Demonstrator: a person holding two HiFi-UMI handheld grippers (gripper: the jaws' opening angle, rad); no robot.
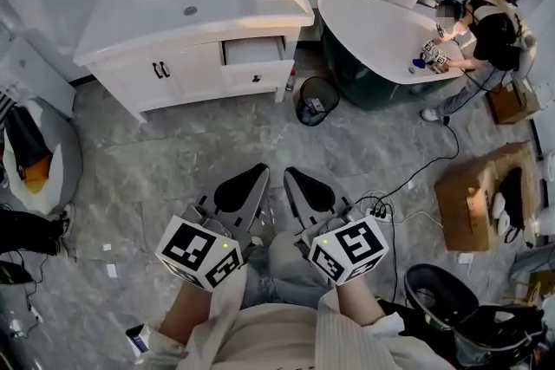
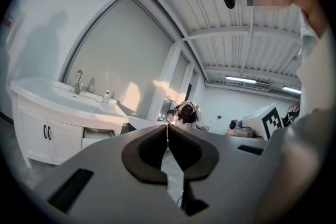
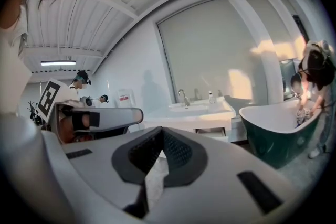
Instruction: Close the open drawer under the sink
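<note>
A white vanity [image 1: 173, 69] with a sink [image 1: 195, 0] stands at the far side of the room. Its right-hand drawer [image 1: 254, 58] is pulled out, and the double doors [image 1: 160, 69] to its left are closed. Both grippers are held low near my body, far from the vanity. My left gripper [image 1: 263, 172] is shut with nothing between its jaws, and so is my right gripper [image 1: 289, 173]. The left gripper view shows the shut left gripper [image 2: 167, 126] with the drawer [image 2: 96, 137] beyond. In the right gripper view the shut right gripper [image 3: 161, 130] points toward the vanity [image 3: 191, 115].
A dark green bathtub [image 1: 381, 43] stands right of the vanity, with a person [image 1: 490, 35] bent over it. A black wire bin [image 1: 316, 100] sits by the vanity's right leg. Cables [image 1: 416, 173] cross the marble floor; cardboard boxes [image 1: 473, 195] and a black bucket [image 1: 438, 290] lie right.
</note>
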